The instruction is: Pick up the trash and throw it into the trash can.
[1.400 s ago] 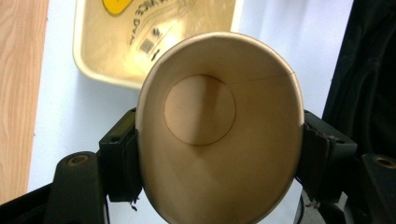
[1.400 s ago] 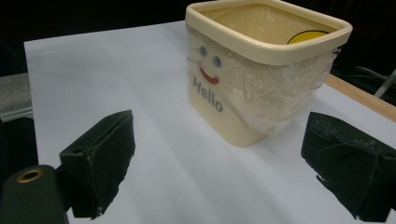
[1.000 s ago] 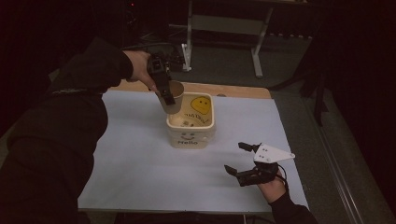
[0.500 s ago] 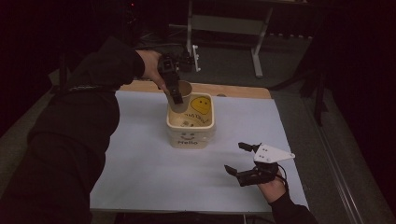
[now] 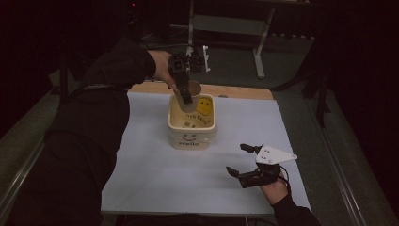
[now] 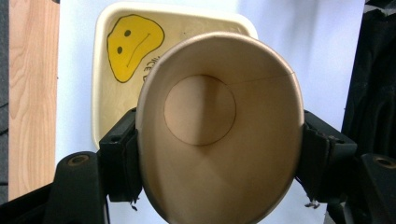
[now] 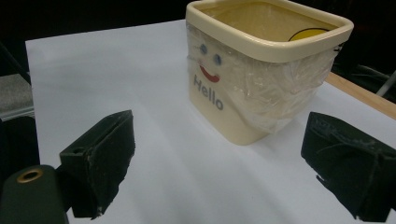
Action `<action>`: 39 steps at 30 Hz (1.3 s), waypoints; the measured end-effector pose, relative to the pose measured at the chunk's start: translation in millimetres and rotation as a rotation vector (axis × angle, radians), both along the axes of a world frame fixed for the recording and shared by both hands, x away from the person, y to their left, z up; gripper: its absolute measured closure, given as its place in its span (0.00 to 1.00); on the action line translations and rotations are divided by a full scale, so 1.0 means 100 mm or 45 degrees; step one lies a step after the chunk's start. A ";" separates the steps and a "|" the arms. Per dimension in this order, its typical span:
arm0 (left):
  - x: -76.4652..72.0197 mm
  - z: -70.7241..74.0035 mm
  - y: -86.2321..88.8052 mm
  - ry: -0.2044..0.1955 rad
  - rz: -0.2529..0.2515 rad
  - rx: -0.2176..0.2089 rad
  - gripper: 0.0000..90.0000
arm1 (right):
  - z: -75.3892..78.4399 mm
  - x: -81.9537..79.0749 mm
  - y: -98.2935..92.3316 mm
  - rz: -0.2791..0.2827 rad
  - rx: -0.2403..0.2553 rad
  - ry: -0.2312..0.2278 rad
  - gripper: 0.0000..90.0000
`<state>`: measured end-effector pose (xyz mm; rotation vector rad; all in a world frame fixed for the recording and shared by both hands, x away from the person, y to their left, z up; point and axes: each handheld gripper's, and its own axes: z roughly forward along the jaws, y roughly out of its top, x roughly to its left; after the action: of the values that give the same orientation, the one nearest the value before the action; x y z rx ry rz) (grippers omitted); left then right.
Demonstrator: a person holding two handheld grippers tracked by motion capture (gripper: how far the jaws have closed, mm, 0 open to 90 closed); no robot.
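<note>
High view: white sheet [image 5: 155, 188] covers the table, cream bin [image 5: 192, 136] near its middle. Left gripper [image 5: 184, 94] hangs over the bin's far rim, jaws pinching a paper cup [image 5: 190, 94] from both sides. Cup is tipped, long axis slanting, mouth facing back up toward the gripper; bin lies directly below it. Left hand is the nearer. Right gripper [image 5: 245, 162] rests well apart on the sheet, jaws spread, nothing between them.

One paper cup [image 6: 219, 135], one cream tub [image 5: 192, 123] with two smiley faces on it, one white sheet [image 5: 155, 174], and two grippers out there.
</note>
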<state>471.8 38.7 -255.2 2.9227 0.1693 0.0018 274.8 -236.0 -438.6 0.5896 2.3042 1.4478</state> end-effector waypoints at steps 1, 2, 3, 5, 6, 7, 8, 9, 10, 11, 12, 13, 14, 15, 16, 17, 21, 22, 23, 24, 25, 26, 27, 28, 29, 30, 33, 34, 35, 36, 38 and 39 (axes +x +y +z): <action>0.00 0.00 0.00 0.000 0.000 0.000 0.33 | 0.00 0.00 0.00 0.000 0.000 0.000 0.11; 0.02 0.00 -0.02 -0.004 -0.003 -0.002 0.33 | 0.00 0.00 0.00 0.003 -0.003 0.000 0.11; 0.03 0.01 -0.03 -0.003 -0.007 -0.007 0.33 | 0.00 0.00 0.00 0.003 -0.003 0.000 0.11; 0.04 0.00 -0.06 -0.009 -0.014 -0.002 0.33 | 0.00 0.00 0.00 0.004 -0.005 -0.002 0.11; 0.05 0.00 -0.07 -0.007 -0.008 -0.002 0.33 | 0.00 0.00 0.00 0.004 -0.005 -0.002 0.11; 0.05 0.00 -0.07 -0.007 -0.008 -0.002 0.33 | 0.00 0.00 0.00 0.004 -0.005 -0.002 0.11; 0.07 -0.01 -0.08 -0.009 -0.010 0.003 0.33 | 0.00 0.00 0.00 0.002 -0.005 -0.002 0.11; 0.08 -0.01 -0.09 -0.008 -0.014 0.000 0.33 | 0.00 0.00 0.00 0.002 -0.003 -0.001 0.11; 0.09 -0.02 -0.09 -0.006 -0.014 -0.002 0.33 | 0.00 0.00 0.00 0.002 -0.003 -0.002 0.11; 0.10 -0.02 -0.10 -0.006 -0.013 0.001 0.33 | 0.00 0.00 0.00 0.002 -0.005 -0.004 0.11; 0.11 -0.03 -0.10 -0.005 -0.019 0.006 0.33 | 0.00 -0.01 0.00 0.003 -0.002 -0.001 0.11; 0.13 -0.05 -0.11 -0.004 -0.018 0.014 0.33 | 0.00 -0.01 0.00 0.003 -0.002 -0.001 0.11; 0.14 -0.06 -0.11 -0.004 -0.018 0.024 0.33 | 0.00 0.00 0.00 0.002 -0.004 -0.002 0.11; 0.15 -0.07 -0.12 -0.003 -0.020 0.032 0.33 | 0.00 0.00 0.00 0.003 -0.003 -0.001 0.11; 0.16 -0.08 -0.12 -0.002 -0.020 0.030 0.33 | 0.00 0.00 0.00 0.003 -0.002 -0.001 0.11; 0.16 -0.08 -0.13 0.000 -0.019 0.023 0.33 | 0.00 0.00 0.00 0.002 -0.002 -0.001 0.11; 0.18 -0.09 -0.16 -0.003 -0.029 0.021 0.32 | 0.00 0.00 0.00 0.003 -0.002 0.003 0.11; 0.18 -0.09 -0.16 -0.005 -0.026 0.016 0.32 | 0.00 0.00 0.00 0.002 -0.002 0.003 0.11; 0.18 -0.09 -0.17 -0.008 -0.026 0.013 0.31 | 0.00 0.00 0.00 0.002 -0.001 0.006 0.11; 0.18 -0.08 -0.17 -0.007 -0.021 0.007 0.29 | 0.00 0.00 0.00 0.002 -0.002 0.006 0.11; 0.19 -0.07 -0.18 -0.008 -0.004 -0.005 0.26 | 0.00 0.00 0.00 0.002 -0.002 0.006 0.11; 0.20 -0.07 -0.18 -0.017 0.002 -0.001 0.21 | 0.00 0.00 0.00 0.005 -0.003 0.006 0.11; 0.19 -0.08 -0.18 -0.020 -0.005 0.012 0.12 | 0.00 0.00 0.00 0.007 -0.004 0.003 0.11; 0.17 -0.09 -0.19 -0.031 -0.013 0.030 0.03 | 0.00 0.00 0.00 0.005 -0.003 0.005 0.11; 0.18 -0.09 -0.19 -0.035 0.000 0.030 0.00 | 0.00 0.00 0.00 0.005 -0.003 0.006 0.11; 0.18 -0.09 -0.18 -0.033 0.022 0.019 0.00 | 0.00 0.00 0.00 0.005 -0.003 0.005 0.11; 0.17 -0.09 -0.15 -0.059 0.034 -0.036 0.00 | 0.00 0.00 0.00 0.007 -0.006 0.003 0.11; 0.17 -0.08 -0.14 -0.070 0.033 -0.045 0.00 | 0.00 0.00 0.00 0.007 -0.007 0.002 0.11; 0.17 -0.08 -0.13 -0.072 0.033 -0.050 0.00 | 0.00 0.00 0.00 0.007 -0.007 0.002 0.11; 0.16 -0.08 -0.12 -0.068 0.039 -0.058 0.00 | 0.00 0.00 0.00 0.007 -0.008 0.002 0.11; 0.16 -0.07 -0.10 -0.071 0.044 -0.064 0.00 | 0.00 0.00 0.00 0.007 -0.008 0.003 0.11; 0.14 -0.06 -0.07 -0.086 0.054 -0.066 0.00 | 0.00 0.00 0.00 0.006 -0.007 0.004 0.11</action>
<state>486.1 31.7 -261.5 2.8626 0.2169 0.1012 274.3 -235.6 -438.5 0.5849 2.3128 1.4430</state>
